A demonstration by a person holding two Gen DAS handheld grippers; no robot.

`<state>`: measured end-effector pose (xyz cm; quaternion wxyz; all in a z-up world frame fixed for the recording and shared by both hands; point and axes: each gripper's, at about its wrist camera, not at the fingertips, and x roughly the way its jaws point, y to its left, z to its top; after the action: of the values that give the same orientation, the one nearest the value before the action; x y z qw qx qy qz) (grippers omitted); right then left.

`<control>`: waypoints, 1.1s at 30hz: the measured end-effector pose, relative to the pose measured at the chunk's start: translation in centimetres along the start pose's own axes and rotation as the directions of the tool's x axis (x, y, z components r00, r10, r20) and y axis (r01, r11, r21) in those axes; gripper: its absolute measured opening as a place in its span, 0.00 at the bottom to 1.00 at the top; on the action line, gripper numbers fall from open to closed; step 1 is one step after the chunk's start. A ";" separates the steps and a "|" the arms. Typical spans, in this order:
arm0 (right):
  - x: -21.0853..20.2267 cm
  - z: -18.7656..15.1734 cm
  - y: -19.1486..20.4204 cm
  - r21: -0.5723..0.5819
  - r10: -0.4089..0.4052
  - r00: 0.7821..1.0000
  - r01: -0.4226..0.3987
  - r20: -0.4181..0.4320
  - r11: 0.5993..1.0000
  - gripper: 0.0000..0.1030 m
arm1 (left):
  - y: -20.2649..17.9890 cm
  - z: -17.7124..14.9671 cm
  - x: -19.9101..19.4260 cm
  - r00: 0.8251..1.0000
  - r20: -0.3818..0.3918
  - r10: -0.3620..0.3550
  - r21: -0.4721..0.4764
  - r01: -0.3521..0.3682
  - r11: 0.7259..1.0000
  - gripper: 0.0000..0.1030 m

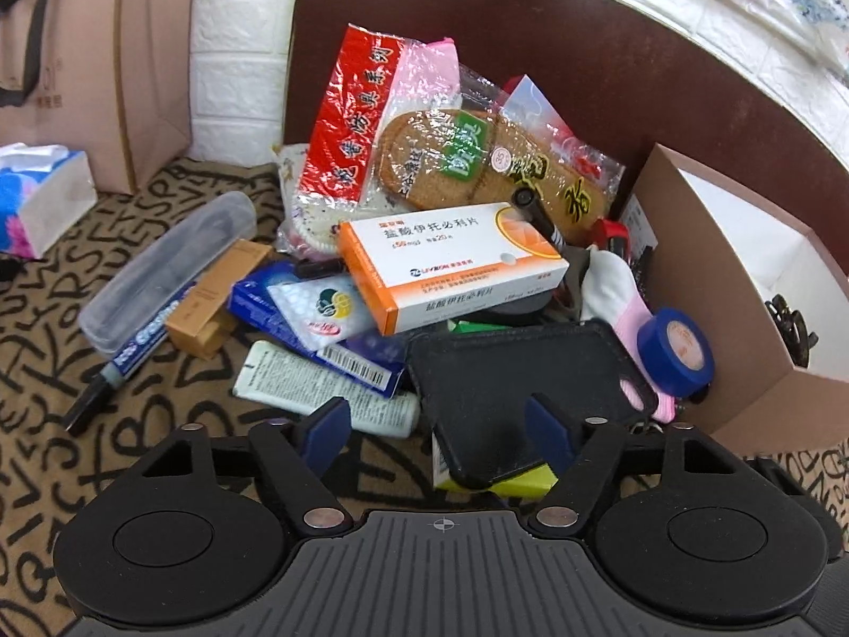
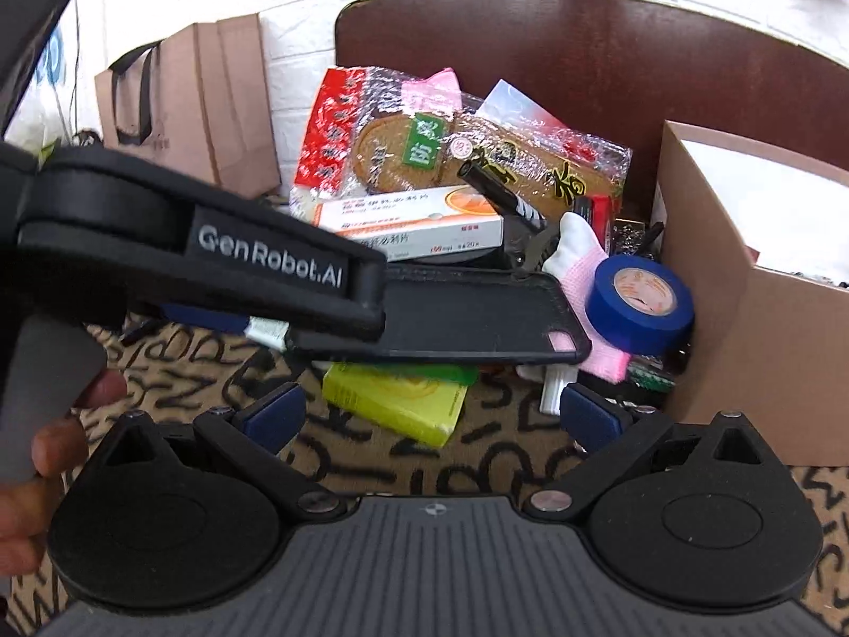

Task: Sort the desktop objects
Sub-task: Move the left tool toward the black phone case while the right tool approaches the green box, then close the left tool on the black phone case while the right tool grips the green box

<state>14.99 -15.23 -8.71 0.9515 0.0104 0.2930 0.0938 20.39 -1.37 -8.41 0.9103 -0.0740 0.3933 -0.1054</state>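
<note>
Left hand-held gripper (image 1: pixel 443 416) jaws apart, straddling black phone case (image 1: pixel 509 371) without pressing it. Right hand-held gripper (image 2: pixel 430 411) wide over green box (image 2: pixel 398 398), near blue tape roll (image 2: pixel 639 302).

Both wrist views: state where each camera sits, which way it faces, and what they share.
Left wrist: on the left gripper, angled down at the pile; its blue fingers straddle the black phone case.
Right wrist: on the right gripper, facing the same pile; a hand shows.
Shared: phone case, orange-white medicine box, blue tape roll, cardboard box.
</note>
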 end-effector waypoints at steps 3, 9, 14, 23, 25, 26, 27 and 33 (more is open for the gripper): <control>1.4 0.4 -0.1 0.013 0.021 1.000 -0.020 -0.012 1.000 0.92 | 0.1 0.5 0.7 1.000 -0.012 -0.023 -0.002 0.023 1.000 0.68; 2.6 0.7 -0.5 0.069 0.044 0.999 -0.044 0.008 0.997 0.83 | 0.6 1.5 0.8 0.998 -0.005 -0.057 -0.024 0.057 0.998 0.42; 3.5 1.0 -0.5 0.099 0.036 0.999 -0.036 0.005 0.994 0.83 | 0.5 2.0 1.3 1.000 0.008 -0.028 -0.020 0.029 0.999 0.53; 3.2 0.6 0.3 0.085 0.035 0.999 -0.037 0.028 0.996 0.65 | 0.8 1.9 0.5 0.998 0.005 -0.057 -0.049 0.057 0.997 0.26; 2.9 0.3 0.5 0.078 0.032 0.999 -0.034 0.025 0.996 0.65 | 0.8 1.6 0.0 0.998 0.005 -0.064 -0.049 0.064 0.997 0.24; 2.8 0.2 0.6 0.074 0.032 0.999 -0.034 0.025 0.997 0.64 | 0.7 1.5 -0.3 0.998 0.005 -0.067 -0.048 0.067 0.997 0.23; 2.6 0.1 0.7 0.068 0.028 0.999 -0.030 0.029 0.997 0.64 | 0.7 1.4 -0.7 0.998 0.006 -0.070 -0.047 0.070 0.996 0.21; 0.5 -0.3 0.8 0.048 0.040 0.999 -0.041 0.037 0.998 0.64 | 0.2 0.2 -2.8 0.997 0.010 -0.083 -0.034 0.083 0.996 0.15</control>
<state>15.11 -14.38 -9.15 0.9540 0.0415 0.2775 0.1056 18.68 -0.48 -6.33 0.9054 -0.1064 0.3879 -0.1360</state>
